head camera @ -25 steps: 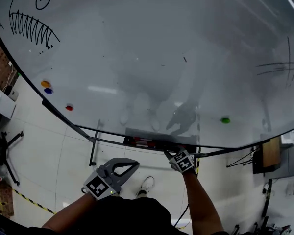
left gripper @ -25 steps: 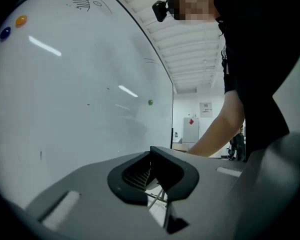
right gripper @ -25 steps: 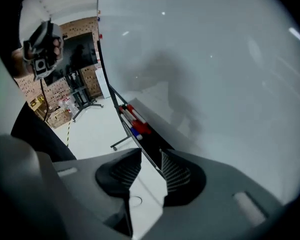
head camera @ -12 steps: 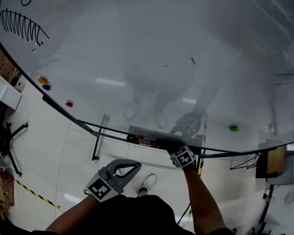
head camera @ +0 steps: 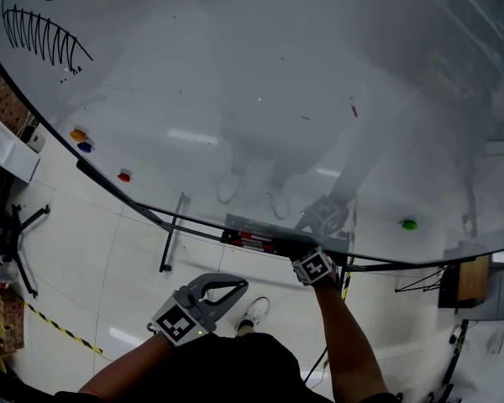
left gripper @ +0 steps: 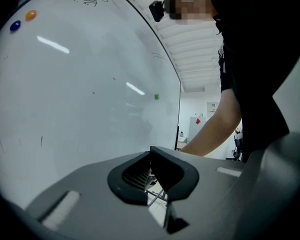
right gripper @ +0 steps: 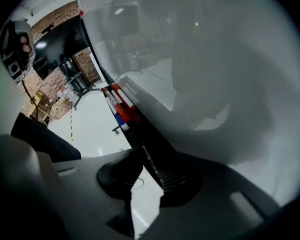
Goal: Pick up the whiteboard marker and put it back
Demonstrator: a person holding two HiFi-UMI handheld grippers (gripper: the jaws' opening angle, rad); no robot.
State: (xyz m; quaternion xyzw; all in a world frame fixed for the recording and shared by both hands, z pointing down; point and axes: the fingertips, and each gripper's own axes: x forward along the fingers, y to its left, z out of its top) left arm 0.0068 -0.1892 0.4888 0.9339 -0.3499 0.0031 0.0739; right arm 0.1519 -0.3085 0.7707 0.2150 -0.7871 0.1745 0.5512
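Since the whiteboard marker (right gripper: 152,166) read as the slim dark barrel between the right gripper's (right gripper: 149,150) closing jaws, lying in the marker tray (head camera: 273,227) near the red and blue markers (right gripper: 119,106), I judged it light, rigid, smooth and apt to roll; pinch mid-barrel. Pads did not look clamped. Left gripper (head camera: 240,285) hung below the whiteboard (head camera: 260,99), jaws together, empty.
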